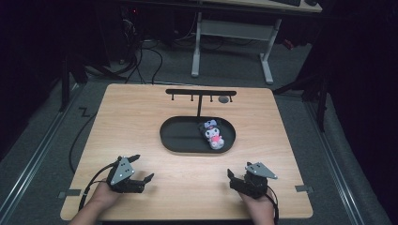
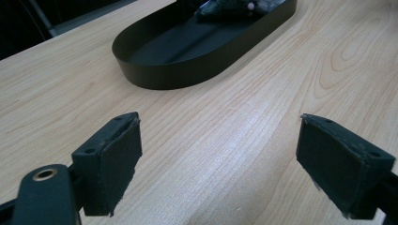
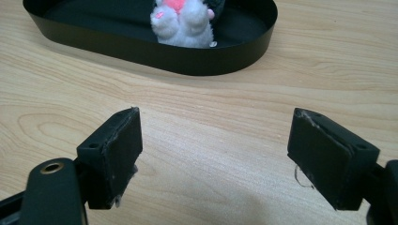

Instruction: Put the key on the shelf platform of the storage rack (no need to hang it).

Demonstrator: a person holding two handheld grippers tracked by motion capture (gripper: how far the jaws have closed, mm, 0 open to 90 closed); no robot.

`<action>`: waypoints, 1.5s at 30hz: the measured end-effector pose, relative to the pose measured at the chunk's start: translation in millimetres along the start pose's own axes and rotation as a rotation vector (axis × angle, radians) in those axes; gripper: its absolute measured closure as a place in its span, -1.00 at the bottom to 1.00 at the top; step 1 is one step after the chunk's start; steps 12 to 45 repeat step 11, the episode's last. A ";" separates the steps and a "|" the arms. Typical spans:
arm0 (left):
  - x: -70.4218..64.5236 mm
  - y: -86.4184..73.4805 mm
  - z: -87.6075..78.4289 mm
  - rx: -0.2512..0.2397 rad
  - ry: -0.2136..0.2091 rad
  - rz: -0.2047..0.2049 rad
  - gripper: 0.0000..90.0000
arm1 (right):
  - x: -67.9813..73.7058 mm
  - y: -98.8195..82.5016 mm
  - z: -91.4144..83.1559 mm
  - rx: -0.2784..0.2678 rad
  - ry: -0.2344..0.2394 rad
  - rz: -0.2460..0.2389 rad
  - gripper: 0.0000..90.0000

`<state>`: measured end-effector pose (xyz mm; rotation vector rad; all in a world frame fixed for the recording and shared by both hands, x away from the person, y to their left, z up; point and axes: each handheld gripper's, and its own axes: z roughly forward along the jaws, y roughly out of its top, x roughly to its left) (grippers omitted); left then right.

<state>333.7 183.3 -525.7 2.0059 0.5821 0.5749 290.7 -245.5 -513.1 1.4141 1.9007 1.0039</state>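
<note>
While both grippers, left (image 1: 141,172) and right (image 1: 238,174), sit open and empty at the frame's bottom, the toy (image 1: 213,133) lies in the tray (image 1: 178,140) at center; placing seems finished, so next likely means resting.

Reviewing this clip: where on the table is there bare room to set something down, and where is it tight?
Bare wood lies left of the black tray, right of it, and between it and both grippers. The tray's left half is bare; the plush toy fills its right end. Behind the tray, the hook stand crowds the far middle.
</note>
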 end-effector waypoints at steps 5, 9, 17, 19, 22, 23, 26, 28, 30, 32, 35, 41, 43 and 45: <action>0.0 0.2 0.5 0.003 0.000 0.000 -0.66 | -0.5 -2.0 0.0 0.007 -0.009 -0.012 -0.59; 0.9 0.9 1.4 0.005 -0.002 -0.005 -0.66 | -1.2 -2.8 -1.0 0.008 -0.018 -0.018 -0.59; 1.3 1.5 2.7 0.008 -0.005 -0.010 -0.66 | -1.2 -3.6 -1.7 0.007 -0.020 -0.018 -0.59; 1.3 1.5 2.7 0.008 -0.005 -0.010 -0.66 | -1.2 -3.6 -1.7 0.007 -0.020 -0.018 -0.59; 1.3 1.5 2.7 0.008 -0.005 -0.010 -0.66 | -1.2 -3.6 -1.7 0.007 -0.020 -0.018 -0.59; 1.3 1.5 2.7 0.008 -0.005 -0.010 -0.66 | -1.2 -3.6 -1.7 0.007 -0.020 -0.018 -0.59; 1.3 1.5 2.7 0.008 -0.005 -0.010 -0.66 | -1.2 -3.6 -1.7 0.007 -0.020 -0.018 -0.59; 1.3 1.5 2.7 0.008 -0.005 -0.010 -0.66 | -1.2 -3.6 -1.7 0.007 -0.020 -0.018 -0.59; 1.3 1.5 2.7 0.008 -0.005 -0.010 -0.66 | -1.2 -3.6 -1.7 0.007 -0.020 -0.018 -0.59; 1.3 1.5 2.7 0.008 -0.005 -0.010 -0.66 | -1.2 -3.6 -1.7 0.007 -0.020 -0.018 -0.59; 1.3 1.5 2.7 0.008 -0.005 -0.010 -0.66 | -1.2 -3.6 -1.7 0.007 -0.020 -0.018 -0.59; 1.3 1.5 2.7 0.008 -0.005 -0.010 -0.66 | -1.2 -3.6 -1.7 0.007 -0.020 -0.018 -0.59; 1.3 1.5 2.7 0.008 -0.005 -0.010 -0.66 | -1.2 -3.6 -1.7 0.007 -0.020 -0.018 -0.59; 1.3 1.5 2.7 0.008 -0.005 -0.010 -0.66 | -1.2 -3.6 -1.7 0.007 -0.020 -0.018 -0.59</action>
